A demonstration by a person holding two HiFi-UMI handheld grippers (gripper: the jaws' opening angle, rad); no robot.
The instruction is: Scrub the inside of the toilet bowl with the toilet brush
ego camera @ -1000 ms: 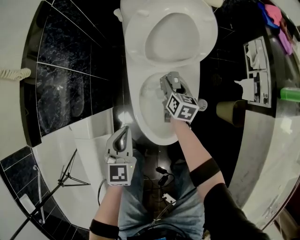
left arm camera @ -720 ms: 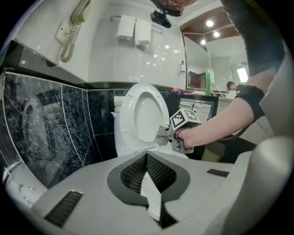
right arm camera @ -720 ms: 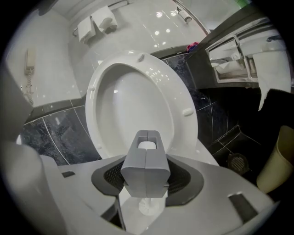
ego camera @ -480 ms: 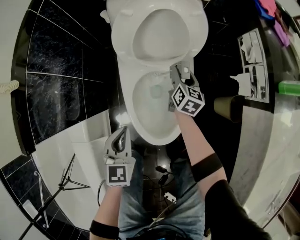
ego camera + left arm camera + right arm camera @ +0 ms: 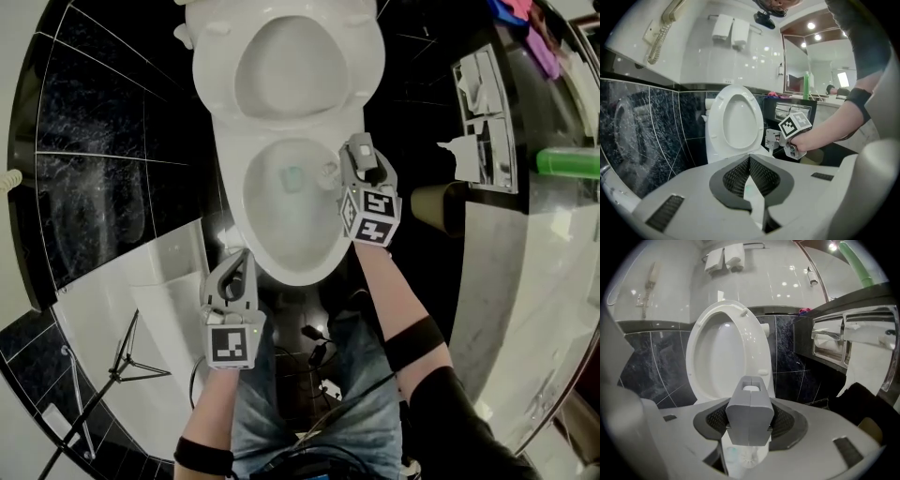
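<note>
- Person's jeans [image 5: 300,412]: nearest item, at the bottom of the head view. Both forearms reach forward from there.
- Left gripper [image 5: 242,267]: held in the person's left hand, near the front-left rim of the bowl and apart from it. Its fingers [image 5: 731,178] are together at the tips, with nothing between them.
- Right gripper [image 5: 356,161]: held in the person's right hand over the right side of the bowl, pointing downward into it. Its fingers [image 5: 712,418] are clamped on the grey block at the top of the brush.
- Toilet brush [image 5: 749,408]: the grey handle block sits upright in the right gripper. The white bristle head hangs below it, inside the bowl and towards the right inner wall. Whether the bristles touch the porcelain cannot be told.
- Toilet bowl [image 5: 232,211]: white, open, set against dark marbled tiles [image 5: 112,141].
- Teal patch [image 5: 292,176]: small, low in the bowl, just beside the bristle head.
- Seat [image 5: 214,75]: white ring, raised upright behind the bowl.
- Tan container [image 5: 439,208]: cylindrical, on the floor to the right of the bowl, well apart from the brush.
- Paper holder [image 5: 487,112]: double unit on the right-hand wall, with a loose sheet hanging from it.
- Green bottle [image 5: 567,161]: on the pale table [image 5: 553,262] at the far right.
- Wall handset [image 5: 661,26]: corded, mounted high on the white wall to the left of the toilet.
</note>
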